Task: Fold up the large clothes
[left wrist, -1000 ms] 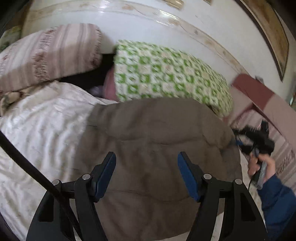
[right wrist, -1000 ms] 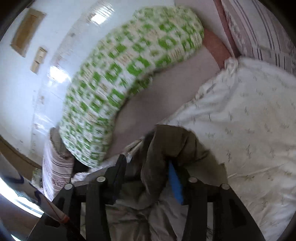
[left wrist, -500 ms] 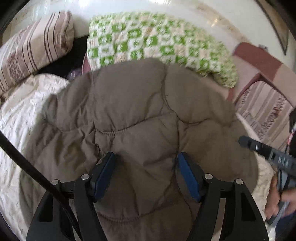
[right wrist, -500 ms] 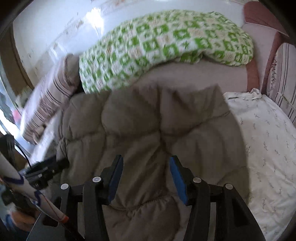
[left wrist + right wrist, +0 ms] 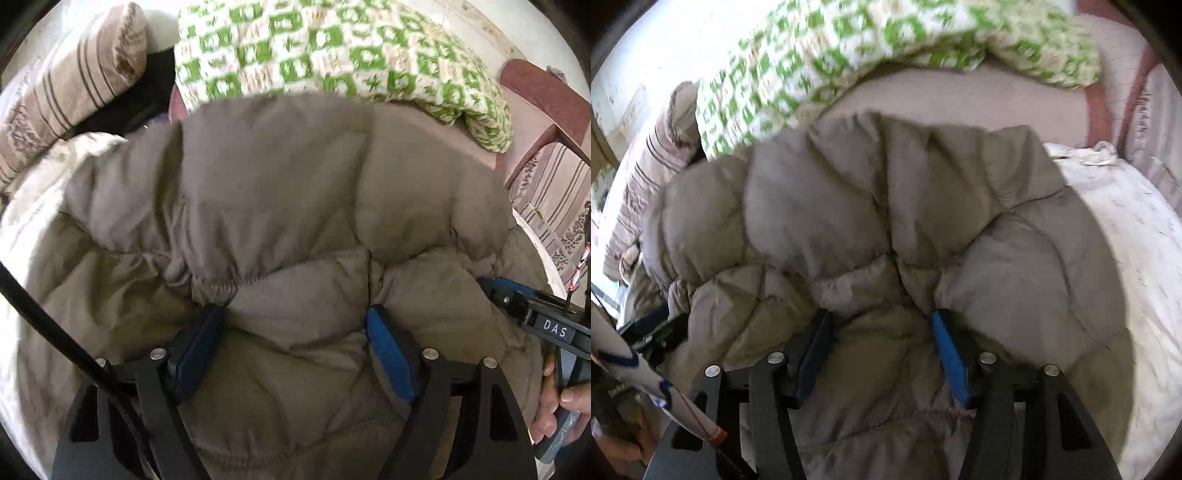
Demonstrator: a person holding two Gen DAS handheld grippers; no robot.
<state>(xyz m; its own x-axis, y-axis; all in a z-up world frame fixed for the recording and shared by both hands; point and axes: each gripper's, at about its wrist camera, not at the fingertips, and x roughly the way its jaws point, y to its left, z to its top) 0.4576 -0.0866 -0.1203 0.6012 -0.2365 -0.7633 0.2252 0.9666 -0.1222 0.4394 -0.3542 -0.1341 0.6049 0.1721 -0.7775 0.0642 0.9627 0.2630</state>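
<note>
A: Since a second ago the brown quilted jacket (image 5: pixel 288 206) has spread out. Then it hung bunched in the right gripper (image 5: pixel 881 325); now it lies wide over the white bedsheet (image 5: pixel 33 206), and both cameras sit closer over it.

B: Left gripper (image 5: pixel 293 321)?

A: Jaws spread, blue pads (image 5: pixel 388 350) showing, padded cloth bulging up between them. The tips press into the fabric, but the pads are well apart, so no pinch that I can see.

B: Right one?

A: Much the same in its own view. Jaws parted, a fold of jacket humped between, tips sunk at a stitched seam. Open, resting on the cloth.

B: Where does the jacket lie?

A: Middle of the bed, filling most of both views. Its far edge comes up just beside the green-and-white checked blanket (image 5: pixel 332 51). A striped pillow (image 5: pixel 70 74) sits far left, apart from it.

B: Anything else?

A: From the left view, the right gripper comes in at the near right edge, lettered "DAS", with the person's hand (image 5: pixel 557 410) on its handle. A black cable (image 5: pixel 55 332) crosses the near left. Far right, a reddish headboard (image 5: pixel 546 96).
</note>
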